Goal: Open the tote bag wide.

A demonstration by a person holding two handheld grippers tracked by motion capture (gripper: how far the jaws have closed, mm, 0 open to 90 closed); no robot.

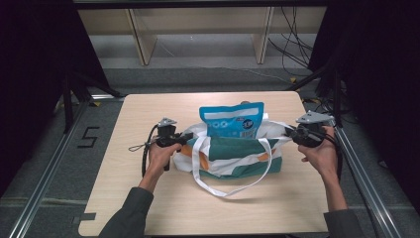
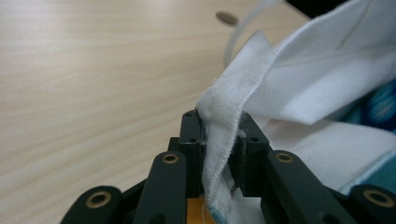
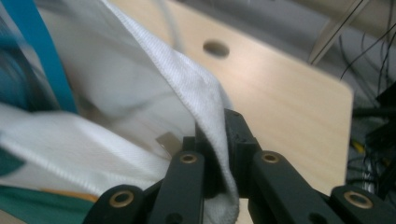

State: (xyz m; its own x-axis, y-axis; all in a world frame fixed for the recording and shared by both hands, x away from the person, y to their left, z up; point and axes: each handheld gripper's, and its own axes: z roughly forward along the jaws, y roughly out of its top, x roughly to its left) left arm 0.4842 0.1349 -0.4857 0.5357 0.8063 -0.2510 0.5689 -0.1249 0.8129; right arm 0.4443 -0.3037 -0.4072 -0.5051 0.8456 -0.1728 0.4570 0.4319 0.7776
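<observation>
Left gripper (image 2: 219,140): jaws clamped on the white rim of the tote bag (image 1: 233,153), at the bag's left end. Right gripper (image 3: 219,149): jaws pinching the rim at the opposite end. Bag sits between them on the table (image 1: 148,198); blue pouch (image 1: 232,120) stands upright inside, white handles (image 1: 223,191) draped toward the person.

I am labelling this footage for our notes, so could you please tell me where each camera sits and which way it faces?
High view: above the person's side, looking forward and down on the table; both forearms, left gripper and right gripper hold the tote bag with a blue pouch.
Left gripper view: rides on the left gripper, looking along its jaws, shut on the bag's white edge.
Right gripper view: rides on the right gripper, jaws likewise shut on the white edge.
Shared: all views show the bag and the wooden table.
</observation>
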